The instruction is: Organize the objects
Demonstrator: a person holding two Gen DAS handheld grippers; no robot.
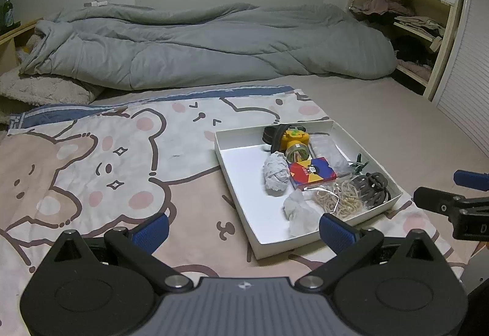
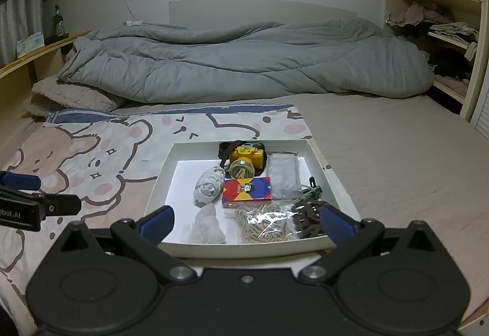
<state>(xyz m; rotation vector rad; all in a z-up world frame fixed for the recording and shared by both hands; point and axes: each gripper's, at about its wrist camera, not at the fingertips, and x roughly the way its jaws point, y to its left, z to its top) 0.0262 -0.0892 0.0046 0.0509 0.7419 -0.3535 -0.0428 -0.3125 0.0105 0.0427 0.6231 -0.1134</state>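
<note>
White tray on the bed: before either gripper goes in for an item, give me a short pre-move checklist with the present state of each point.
1. Left gripper open and empty: ok, fingers spread, nothing between them.
2. Right gripper open and empty: ok, fingers wide at the tray's near edge.
3. Tray flat on the bear sheet: ok.
4. Card box free to grasp: ok, it lies on top, with the headlamp behind it.
5. Rubber band bag clear of the brown clip: not ok, they touch.
6. Free space in the tray: ok, its left half is bare.
</note>
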